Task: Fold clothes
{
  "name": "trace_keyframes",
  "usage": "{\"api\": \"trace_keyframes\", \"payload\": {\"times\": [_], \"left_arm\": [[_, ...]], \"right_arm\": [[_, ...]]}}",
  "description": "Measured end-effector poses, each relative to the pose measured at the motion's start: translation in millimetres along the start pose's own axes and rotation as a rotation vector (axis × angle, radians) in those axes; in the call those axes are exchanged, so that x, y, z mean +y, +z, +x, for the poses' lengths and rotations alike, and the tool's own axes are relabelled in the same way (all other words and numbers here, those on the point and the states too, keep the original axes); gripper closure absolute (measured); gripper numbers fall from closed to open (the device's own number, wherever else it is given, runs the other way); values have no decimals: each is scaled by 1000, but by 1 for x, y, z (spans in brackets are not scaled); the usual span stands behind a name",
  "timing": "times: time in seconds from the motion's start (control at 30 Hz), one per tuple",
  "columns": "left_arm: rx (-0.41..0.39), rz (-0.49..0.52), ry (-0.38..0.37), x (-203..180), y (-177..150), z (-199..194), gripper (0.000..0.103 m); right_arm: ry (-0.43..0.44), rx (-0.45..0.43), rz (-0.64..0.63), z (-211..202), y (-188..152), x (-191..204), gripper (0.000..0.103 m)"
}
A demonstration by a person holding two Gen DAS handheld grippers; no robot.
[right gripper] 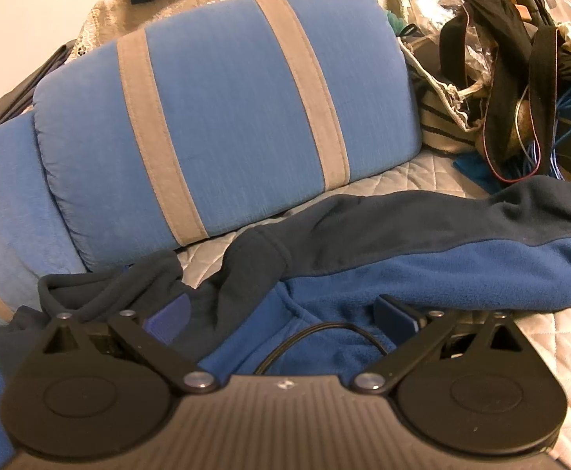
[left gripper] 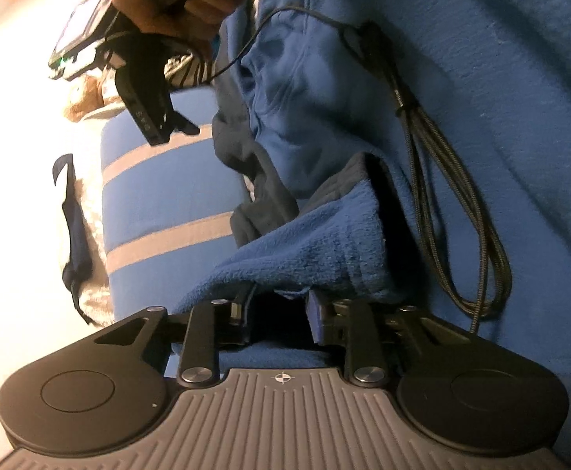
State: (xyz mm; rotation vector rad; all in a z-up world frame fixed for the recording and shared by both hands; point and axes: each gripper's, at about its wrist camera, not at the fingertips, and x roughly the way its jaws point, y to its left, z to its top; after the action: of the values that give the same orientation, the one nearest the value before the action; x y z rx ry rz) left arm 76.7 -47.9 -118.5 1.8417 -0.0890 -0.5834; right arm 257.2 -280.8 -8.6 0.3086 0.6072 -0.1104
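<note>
A blue fleece garment with navy trim (right gripper: 422, 266) lies on a quilted bed cover (right gripper: 395, 172). In the left wrist view the fleece (left gripper: 316, 243) drapes over my left gripper (left gripper: 277, 313), whose jaws stand partly closed with a fold of fleece between them. My right gripper (right gripper: 281, 313) is wide open just above the fleece; its blue fingers (right gripper: 167, 321) straddle a navy cuff (right gripper: 258, 262). The right gripper also shows in the left wrist view (left gripper: 167, 125), held by a hand above the pillow.
A blue pillow with grey stripes (right gripper: 222, 117) lies behind the fleece, also in the left wrist view (left gripper: 167, 203). A pile of dark straps, bags and cables (right gripper: 520, 78) sits at the right. A black braided cable (left gripper: 442, 196) hangs over blue cloth.
</note>
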Motion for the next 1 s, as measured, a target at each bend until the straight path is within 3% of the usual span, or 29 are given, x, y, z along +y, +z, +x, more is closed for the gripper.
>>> {"api": "trace_keyframes", "payload": {"times": [0.43, 0.63, 0.7, 0.8, 1.0], "left_arm": [[-64, 103, -51, 0, -1, -14, 78], [-88, 134, -120, -1, 3, -5, 101], [-75, 123, -125, -1, 4, -3, 102], [-55, 28, -107, 9, 5, -1, 102], [4, -430, -76, 64, -5, 8, 102]], "right_arm": [[5, 11, 6, 2, 0, -2, 0], [7, 22, 12, 3, 0, -3, 0], [10, 25, 15, 3, 0, -4, 0], [12, 28, 20, 3, 0, -5, 0], [16, 39, 37, 5, 0, -7, 0]]}}
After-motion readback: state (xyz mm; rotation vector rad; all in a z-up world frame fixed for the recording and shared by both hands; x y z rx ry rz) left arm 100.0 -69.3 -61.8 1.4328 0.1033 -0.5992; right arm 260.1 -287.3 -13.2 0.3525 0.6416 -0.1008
